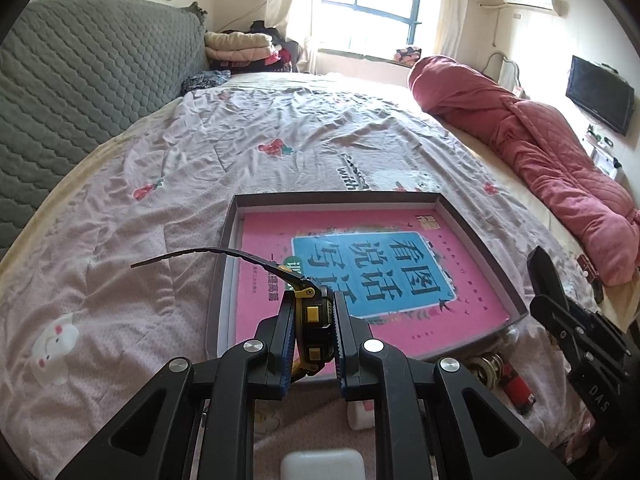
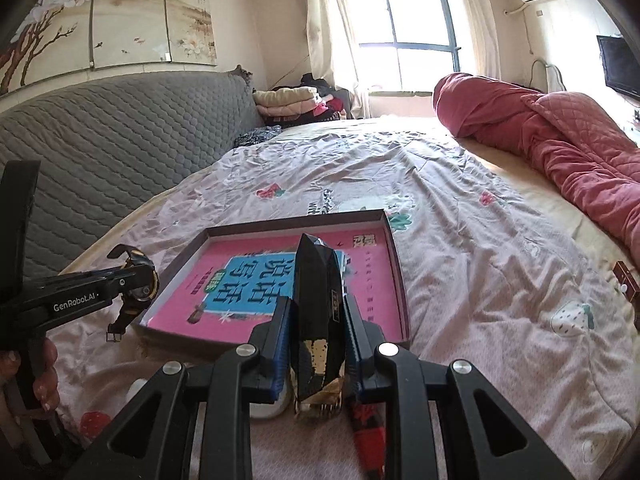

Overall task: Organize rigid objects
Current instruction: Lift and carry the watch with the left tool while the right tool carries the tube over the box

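The left tool (image 1: 313,322) pinches a black-and-yellow watch (image 1: 314,332) by its case, one strap sticking out over the left rim of the shallow box (image 1: 340,199) that lies on the bed (image 1: 168,168). A pink book (image 1: 360,272) fills the box. The right tool (image 2: 318,320) pinches a black faceted case (image 2: 316,304) upright above the box's near edge. A red lighter (image 1: 518,390) lies on the bed beside the box's near right corner.

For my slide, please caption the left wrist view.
Left gripper holds a black-and-yellow wristwatch above a shallow box containing a pink book.
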